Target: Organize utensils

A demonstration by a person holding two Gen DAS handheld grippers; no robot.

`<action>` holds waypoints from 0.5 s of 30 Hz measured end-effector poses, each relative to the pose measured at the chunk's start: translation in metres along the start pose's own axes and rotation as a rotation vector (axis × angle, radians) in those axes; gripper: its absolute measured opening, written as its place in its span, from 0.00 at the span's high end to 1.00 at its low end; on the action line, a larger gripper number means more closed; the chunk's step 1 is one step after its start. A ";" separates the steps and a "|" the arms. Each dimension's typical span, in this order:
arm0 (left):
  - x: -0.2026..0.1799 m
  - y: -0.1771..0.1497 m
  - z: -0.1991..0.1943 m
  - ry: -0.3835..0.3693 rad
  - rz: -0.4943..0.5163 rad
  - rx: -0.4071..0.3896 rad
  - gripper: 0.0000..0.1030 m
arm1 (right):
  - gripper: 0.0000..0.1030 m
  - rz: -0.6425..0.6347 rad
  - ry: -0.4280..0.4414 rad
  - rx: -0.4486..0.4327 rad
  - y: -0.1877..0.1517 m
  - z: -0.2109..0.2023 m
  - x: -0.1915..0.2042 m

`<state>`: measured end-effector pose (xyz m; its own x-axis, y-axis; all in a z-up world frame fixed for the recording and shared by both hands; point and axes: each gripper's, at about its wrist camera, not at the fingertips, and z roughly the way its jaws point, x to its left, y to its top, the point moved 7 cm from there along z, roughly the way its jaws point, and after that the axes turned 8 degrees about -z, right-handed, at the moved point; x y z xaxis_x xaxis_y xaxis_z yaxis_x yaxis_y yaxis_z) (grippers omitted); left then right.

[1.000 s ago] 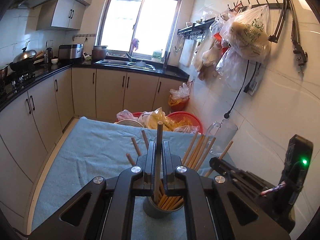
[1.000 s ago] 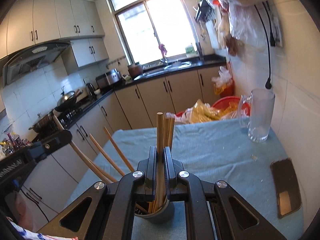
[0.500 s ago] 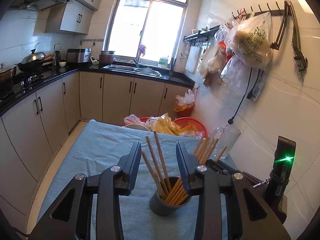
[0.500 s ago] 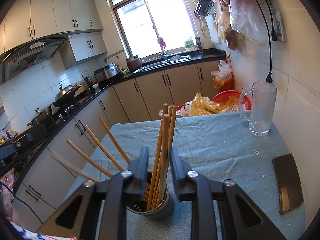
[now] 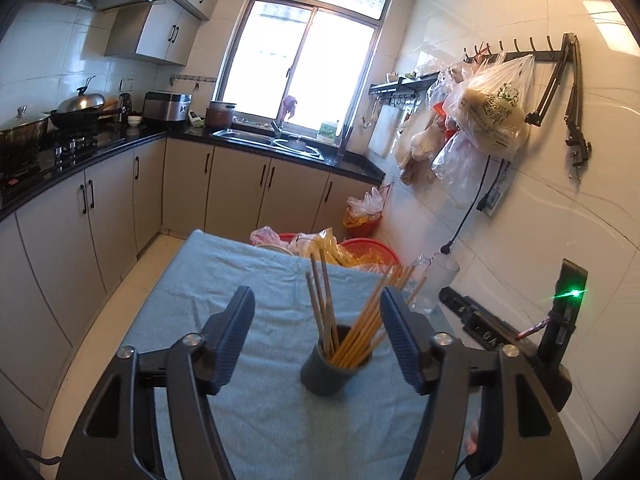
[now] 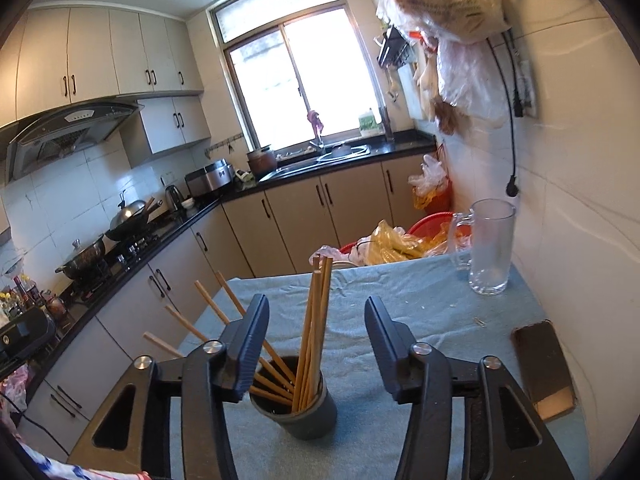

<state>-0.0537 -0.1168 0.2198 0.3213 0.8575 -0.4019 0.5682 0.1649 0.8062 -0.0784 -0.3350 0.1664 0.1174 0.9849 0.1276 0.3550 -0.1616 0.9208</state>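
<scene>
A dark grey cup (image 5: 329,372) stands on the blue-clothed table (image 5: 240,280) with several wooden chopsticks (image 5: 352,320) in it. My left gripper (image 5: 320,332) is wide open and empty, its jaws on either side of the cup, a little above and behind it. In the right wrist view the same cup (image 6: 304,408) holds the chopsticks (image 6: 314,320), some leaning left. My right gripper (image 6: 316,344) is wide open and empty, with the cup between its jaws. The right gripper's body also shows at the right edge of the left wrist view (image 5: 500,340).
A glass mug (image 6: 490,248) stands at the table's far right by the wall. A phone (image 6: 544,364) lies on the cloth at the right edge. Red baskets with plastic bags (image 6: 400,240) sit beyond the table. Bags hang from wall hooks (image 5: 492,108).
Both grippers were shut on chopsticks a second ago. Both have opened wide and let them drop into the cup, then pulled back and up.
</scene>
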 end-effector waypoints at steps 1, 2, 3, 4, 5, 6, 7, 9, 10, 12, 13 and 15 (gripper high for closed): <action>0.002 -0.004 -0.004 0.004 -0.001 0.008 0.35 | 0.44 -0.003 -0.001 -0.003 -0.002 -0.006 0.000; 0.004 -0.008 -0.008 0.008 -0.005 0.018 0.35 | 0.43 -0.010 -0.006 -0.008 -0.006 -0.014 0.001; 0.006 -0.012 -0.010 0.008 -0.010 0.027 0.33 | 0.41 -0.015 -0.010 -0.011 -0.008 -0.019 0.001; 0.009 -0.018 -0.013 0.006 -0.020 0.040 0.31 | 0.39 -0.020 -0.017 -0.014 -0.011 -0.025 0.001; 0.013 -0.025 -0.016 0.001 -0.037 0.058 0.30 | 0.38 -0.027 -0.027 -0.018 -0.015 -0.030 0.001; 0.016 -0.032 -0.017 -0.007 -0.055 0.076 0.30 | 0.37 -0.032 -0.038 -0.020 -0.018 -0.036 0.001; 0.019 -0.041 -0.018 -0.018 -0.078 0.098 0.30 | 0.35 -0.038 -0.052 -0.023 -0.024 -0.043 0.000; 0.024 -0.057 -0.018 -0.021 -0.098 0.132 0.30 | 0.34 -0.045 -0.067 -0.018 -0.032 -0.049 -0.001; 0.025 -0.064 -0.018 -0.019 -0.102 0.146 0.30 | 0.34 -0.050 -0.071 -0.013 -0.037 -0.052 -0.001; 0.026 -0.076 -0.017 -0.010 -0.107 0.164 0.30 | 0.34 -0.056 -0.079 -0.003 -0.048 -0.058 -0.002; 0.027 -0.082 -0.018 -0.004 -0.107 0.171 0.30 | 0.34 -0.058 -0.082 0.002 -0.052 -0.060 -0.003; 0.026 -0.095 -0.019 0.014 -0.099 0.182 0.30 | 0.34 -0.059 -0.087 0.011 -0.062 -0.063 -0.004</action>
<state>-0.1131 -0.1008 0.1408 0.2471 0.8485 -0.4680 0.7245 0.1589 0.6707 -0.1593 -0.3250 0.1317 0.1759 0.9836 0.0406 0.3742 -0.1050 0.9214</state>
